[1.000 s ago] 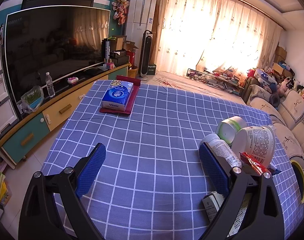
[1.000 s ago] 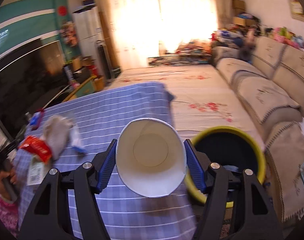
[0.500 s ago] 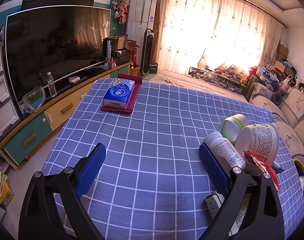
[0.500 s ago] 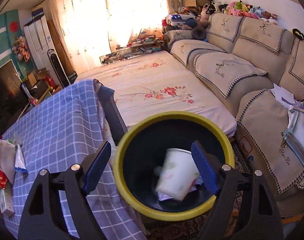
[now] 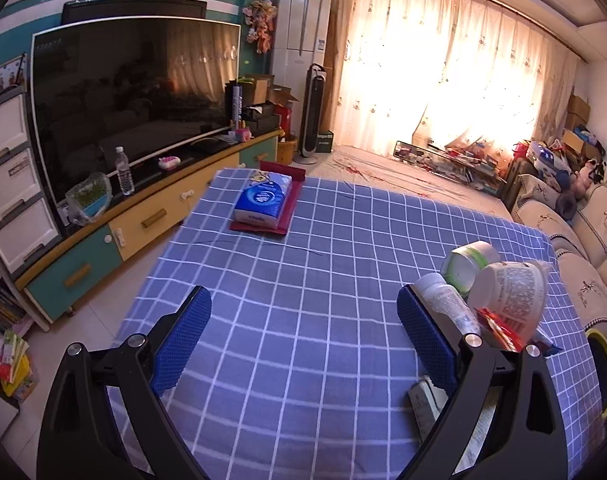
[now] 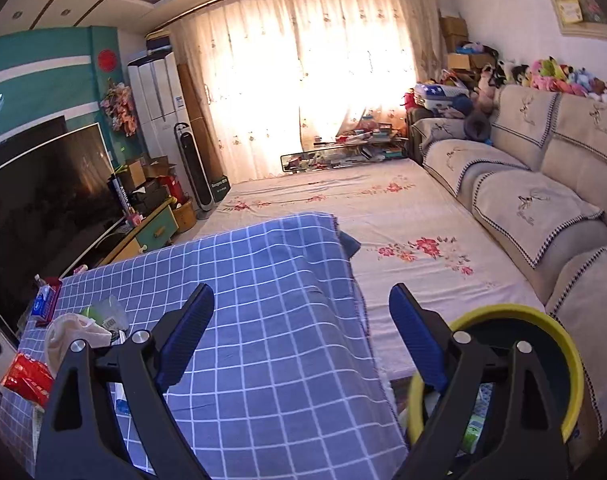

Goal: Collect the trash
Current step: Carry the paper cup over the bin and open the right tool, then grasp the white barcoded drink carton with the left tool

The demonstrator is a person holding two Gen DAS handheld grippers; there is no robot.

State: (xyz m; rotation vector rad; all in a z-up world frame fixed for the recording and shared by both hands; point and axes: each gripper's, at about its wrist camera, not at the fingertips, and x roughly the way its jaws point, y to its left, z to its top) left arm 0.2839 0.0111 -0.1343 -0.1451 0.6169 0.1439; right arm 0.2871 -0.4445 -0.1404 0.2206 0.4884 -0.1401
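Right claw [image 6: 301, 332] hanging spread wide, gripping nothing, over desk [image 6: 263, 300] edge beside yellow-rimmed bin [image 6: 559, 340]. Left claw [image 5: 303, 336] gaping likewise, empty. Trash pile [image 5: 499, 300] lying on desk just beside its right finger.

Blue-and-white checked cloth table cover [image 5: 303, 320]: woven fabric, matt, slight creases. Left gripper [image 5: 303, 336] and right gripper [image 6: 301, 336]: matt black plastic arms w/ bright metal screws; blue pads [image 5: 181, 340] textured, grippy. Yellow-rimmed round bin [image 6: 571, 364] at 4 o'clock, right view: smooth plastic. White printed tub [image 5: 511, 300] at 3 o'clock, left view: semi-gloss. Red crinkled wrapper [image 6: 27, 378]: glossy film.
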